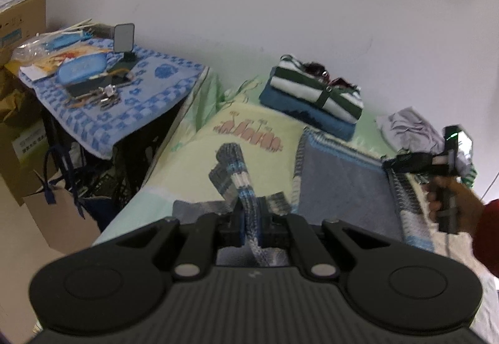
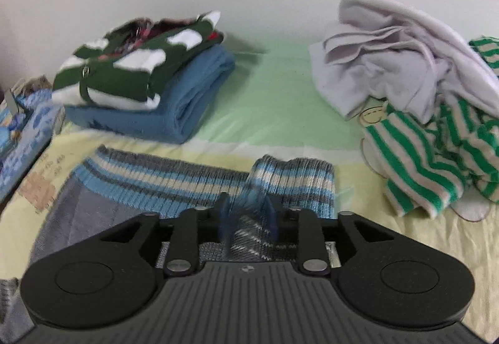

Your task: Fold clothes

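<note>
Step in hand, as I judge it: folding the grey knit sweater (image 2: 131, 188) that lies flat on the bed (image 2: 274, 94) in front of me; its striped hem runs across the near part of the sheet. My left gripper (image 1: 249, 219) is clamped tight on a striped cuff (image 1: 232, 163), which stands up out of the jaws above the sheet; my right gripper (image 2: 248, 213) stands narrowly parted with knit fabric between the blue pads; the frame is blurred there, so I cannot tell whether the pads press on it.

Next move, by my estimate: confirm the right-hand grip; carry both held ends inward over the body of the sweater together; lay them down flat before letting go; keep the hem from dragging.

Count of items:
- folded pile at the wall: two pieces; a green-and-white garment (image 2: 124, 69) on top of a blue garment (image 2: 162, 113);
- unfolded heap to the right: two pieces; a pale grey garment (image 2: 389, 63) over a green-striped garment (image 2: 430, 157);
- sweater in work: one;
- side table (image 1: 124, 101) beside the bed: one, cluttered.
</note>
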A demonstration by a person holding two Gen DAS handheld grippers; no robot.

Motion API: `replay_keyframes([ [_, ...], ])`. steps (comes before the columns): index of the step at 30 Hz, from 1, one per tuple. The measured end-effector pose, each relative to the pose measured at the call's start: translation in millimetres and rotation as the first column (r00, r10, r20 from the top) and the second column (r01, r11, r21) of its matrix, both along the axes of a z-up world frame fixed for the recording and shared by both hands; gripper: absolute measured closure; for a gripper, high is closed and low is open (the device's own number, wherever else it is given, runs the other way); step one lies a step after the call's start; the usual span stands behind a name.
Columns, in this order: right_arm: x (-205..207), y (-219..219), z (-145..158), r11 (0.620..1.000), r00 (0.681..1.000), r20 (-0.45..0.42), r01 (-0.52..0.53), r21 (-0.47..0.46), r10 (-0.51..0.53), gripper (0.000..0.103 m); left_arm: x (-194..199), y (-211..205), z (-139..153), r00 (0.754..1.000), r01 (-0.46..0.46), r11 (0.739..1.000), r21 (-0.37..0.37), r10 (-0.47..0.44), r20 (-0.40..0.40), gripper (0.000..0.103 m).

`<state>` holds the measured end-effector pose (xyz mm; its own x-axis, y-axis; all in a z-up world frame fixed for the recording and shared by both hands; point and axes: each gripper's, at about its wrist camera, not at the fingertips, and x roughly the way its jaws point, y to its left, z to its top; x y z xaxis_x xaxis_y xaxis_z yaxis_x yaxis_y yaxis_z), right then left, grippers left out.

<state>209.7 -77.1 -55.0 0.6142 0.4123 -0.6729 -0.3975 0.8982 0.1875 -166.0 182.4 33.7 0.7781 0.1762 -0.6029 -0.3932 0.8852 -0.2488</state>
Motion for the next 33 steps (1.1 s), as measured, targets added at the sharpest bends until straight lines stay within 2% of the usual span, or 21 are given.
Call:
replay_keyframes([
  [2, -11, -12, 12, 1.0, 1.0, 0.002, 0.008, 0.027, -0.008, 0.073, 4, 1, -5, 1.0, 0.011, 1.0, 0.003, -0.011, -0.01, 0.102],
  [6, -49, -34, 17, 0.998, 0.995, -0.08, -0.055, 0.012, 0.056, 0.074, 8, 3, -6, 1.0, 0.02, 1.0, 0.003, -0.02, -0.004, 0.102],
  [10, -78, -38, -1, 0.992, 0.993, -0.073, -0.098, -0.08, 0.092, 0.084, 19, 3, -3, 0.999, 0.054, 0.998, 0.018, -0.054, -0.01, 0.102],
  [12, -91, -37, -8, 0.986, 0.993, -0.06, -0.108, -0.129, 0.101, 0.088, 30, -3, -3, 0.995, 0.094, 0.994, 0.056, -0.092, -0.036, 0.102],
  [14, -101, -37, -4, 0.983, 0.994, -0.049, -0.102, -0.153, 0.095, 0.087, 39, -10, -3, 0.99, 0.131, 0.986, 0.1, -0.126, -0.059, 0.102],
  [18, -144, -44, 4, 0.981, 0.985, -0.1, -0.154, -0.118, 0.142, 0.087, 49, -23, -6, 0.977, 0.201, 0.969, 0.144, -0.189, -0.095, 0.102],
  [20, -165, -41, -3, 0.966, 0.979, -0.112, -0.187, -0.177, 0.169, 0.087, 54, -30, -8, 0.969, 0.235, 0.959, 0.157, -0.219, -0.114, 0.102],
  [22, -182, -39, -3, 0.954, 0.981, -0.085, -0.188, -0.234, 0.172, 0.087, 57, -33, -8, 0.963, 0.258, 0.95, 0.173, -0.239, -0.125, 0.102],
  [26, -208, -46, 9, 0.968, 0.98, -0.126, -0.178, -0.176, 0.157, 0.086, 62, -40, -5, 0.951, 0.303, 0.933, 0.197, -0.282, -0.128, 0.102],
  [28, -227, -46, 2, 0.958, 0.976, -0.149, -0.189, -0.216, 0.159, 0.086, 64, -42, -4, 0.947, 0.316, 0.926, 0.207, -0.296, -0.123, 0.102],
  [31, -255, -49, 1, 0.949, 0.983, -0.107, -0.174, -0.263, 0.151, 0.085, 68, -39, -4, 0.943, 0.329, 0.92, 0.213, -0.308, -0.124, 0.102],
  [33, -270, -55, 10, 0.961, 0.989, -0.073, -0.142, -0.238, 0.128, 0.084, 72, -38, -3, 0.94, 0.338, 0.914, 0.226, -0.316, -0.131, 0.102],
])
